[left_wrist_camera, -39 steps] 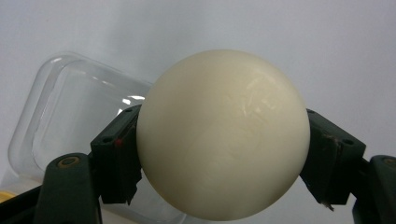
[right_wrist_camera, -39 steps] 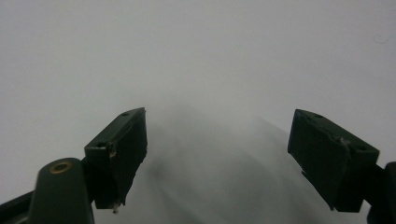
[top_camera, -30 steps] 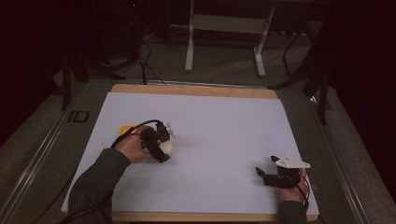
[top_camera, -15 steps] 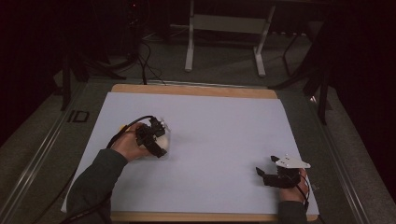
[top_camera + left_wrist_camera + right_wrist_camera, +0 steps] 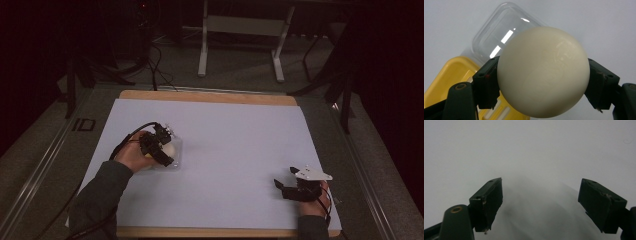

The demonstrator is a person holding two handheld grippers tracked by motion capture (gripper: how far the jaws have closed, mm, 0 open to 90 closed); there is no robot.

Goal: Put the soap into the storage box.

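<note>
While 1 smooth cream-white egg-shaped ball point(image 5: 543, 72) sits pinched between the jaws of the left gripper point(image 5: 161, 144), the count on the pale sheet covering the wooden table point(image 5: 250, 145) is small: 1 ball, 1 clear plastic domed lid point(image 5: 501, 35), 1 yellow plastic tray point(image 5: 451, 75) and 2 grippers. Both pads press the ball's sides, partway closed, above the lid and tray on the sheet's left half. At the near right corner, the right gripper point(image 5: 292, 189) has its jaws spread wide on nothing, well apart from the ball. Nothing stands between them.
</note>
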